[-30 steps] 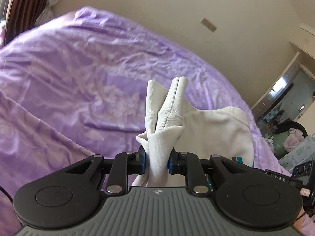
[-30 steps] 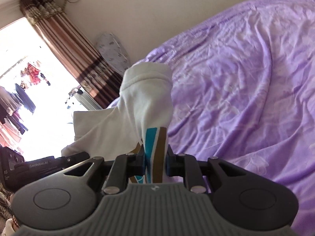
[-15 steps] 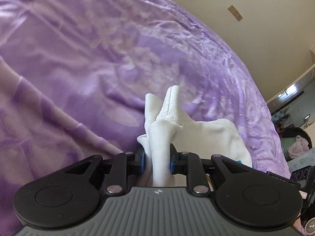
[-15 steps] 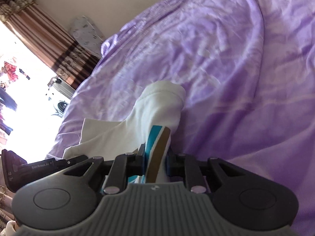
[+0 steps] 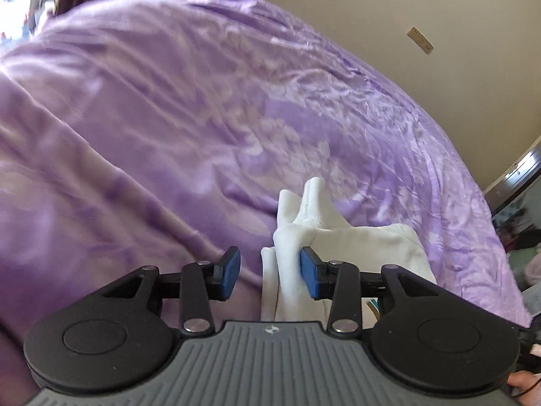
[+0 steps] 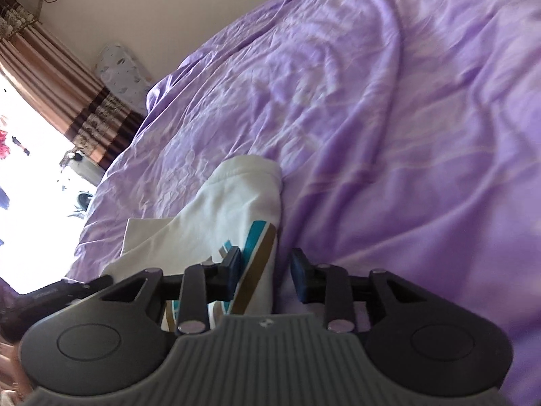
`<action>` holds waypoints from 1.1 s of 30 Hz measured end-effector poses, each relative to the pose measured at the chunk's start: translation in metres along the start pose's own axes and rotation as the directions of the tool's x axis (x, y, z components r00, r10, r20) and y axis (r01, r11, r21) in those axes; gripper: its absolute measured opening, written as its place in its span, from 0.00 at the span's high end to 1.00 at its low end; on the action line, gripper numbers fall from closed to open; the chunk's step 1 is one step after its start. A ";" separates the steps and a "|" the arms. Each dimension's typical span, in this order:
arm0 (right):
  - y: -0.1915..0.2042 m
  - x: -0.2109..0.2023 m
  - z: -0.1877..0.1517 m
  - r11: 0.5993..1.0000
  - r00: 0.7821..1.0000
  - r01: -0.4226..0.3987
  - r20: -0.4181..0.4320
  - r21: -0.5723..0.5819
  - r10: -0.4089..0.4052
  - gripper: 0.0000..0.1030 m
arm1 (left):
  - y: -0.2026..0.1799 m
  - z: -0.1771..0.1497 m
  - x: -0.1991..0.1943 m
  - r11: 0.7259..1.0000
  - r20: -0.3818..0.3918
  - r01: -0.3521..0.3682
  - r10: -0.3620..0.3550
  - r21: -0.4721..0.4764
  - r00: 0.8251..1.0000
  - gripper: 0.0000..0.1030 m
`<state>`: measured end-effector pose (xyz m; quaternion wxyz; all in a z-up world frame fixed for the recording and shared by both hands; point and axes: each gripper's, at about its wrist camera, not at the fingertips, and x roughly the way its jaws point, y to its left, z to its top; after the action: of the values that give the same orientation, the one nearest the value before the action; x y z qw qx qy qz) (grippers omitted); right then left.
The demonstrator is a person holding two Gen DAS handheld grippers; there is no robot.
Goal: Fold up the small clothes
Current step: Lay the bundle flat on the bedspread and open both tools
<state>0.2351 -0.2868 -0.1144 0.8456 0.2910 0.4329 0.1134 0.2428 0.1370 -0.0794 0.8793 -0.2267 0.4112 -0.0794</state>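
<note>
A small white garment [image 5: 365,247] lies on the purple bedspread [image 5: 169,128]. Its bunched white edge stands between the jaws of my left gripper [image 5: 270,270], which is open; the cloth leans on the right blue pad. In the right wrist view the same garment [image 6: 223,209] shows a teal and brown stripe [image 6: 255,257]. My right gripper [image 6: 265,270] is open, with the striped edge beside its left pad and free of the right one.
The purple bedspread [image 6: 389,118] stretches wide ahead of both grippers. A beige wall [image 5: 389,6] lies beyond the bed. Striped curtains [image 6: 54,77] and a bright window are at the far left of the right wrist view.
Both grippers have opened and let go of the white garment, which now rests on the bedspread. Both came down toward the bed beforehand.
</note>
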 end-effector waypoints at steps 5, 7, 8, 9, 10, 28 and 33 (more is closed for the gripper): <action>0.022 -0.044 -0.016 0.995 0.999 0.025 0.045 -0.099 -0.021 0.76 | -0.023 -0.021 -0.041 0.995 0.014 0.014 -0.016 0.096 1.000 0.56; 0.039 -0.061 -0.030 0.982 0.997 0.055 0.070 -0.181 -0.043 0.77 | -0.036 -0.032 -0.055 0.986 0.011 0.024 -0.026 0.165 1.000 0.56; 0.046 -0.068 -0.036 0.974 0.995 0.069 0.082 -0.216 -0.052 0.77 | -0.042 -0.038 -0.062 0.980 0.009 0.022 -0.024 0.198 1.000 0.56; 0.054 -0.077 -0.045 0.964 0.994 0.084 0.092 -0.254 -0.062 0.77 | -0.047 -0.044 -0.067 0.974 0.006 0.017 -0.019 0.225 1.000 0.56; 0.059 -0.084 -0.054 0.954 0.993 0.093 0.099 -0.284 -0.067 0.77 | -0.052 -0.051 -0.073 0.967 -0.001 0.014 -0.014 0.255 1.000 0.56; 0.084 -0.113 -0.166 0.815 0.973 0.205 0.021 -0.542 -0.230 0.92 | -0.039 -0.131 -0.073 0.935 -0.170 -0.083 0.149 0.345 0.974 0.95; 0.066 -0.092 -0.170 0.825 0.959 0.208 -0.058 -0.525 -0.278 0.96 | -0.026 -0.135 -0.055 0.941 -0.229 -0.093 0.174 0.326 0.958 0.95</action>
<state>0.0481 -0.2070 -0.0919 0.8693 -0.0111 0.4754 0.1349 0.1058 0.0866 -0.1055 0.8473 -0.0441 0.5173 -0.1117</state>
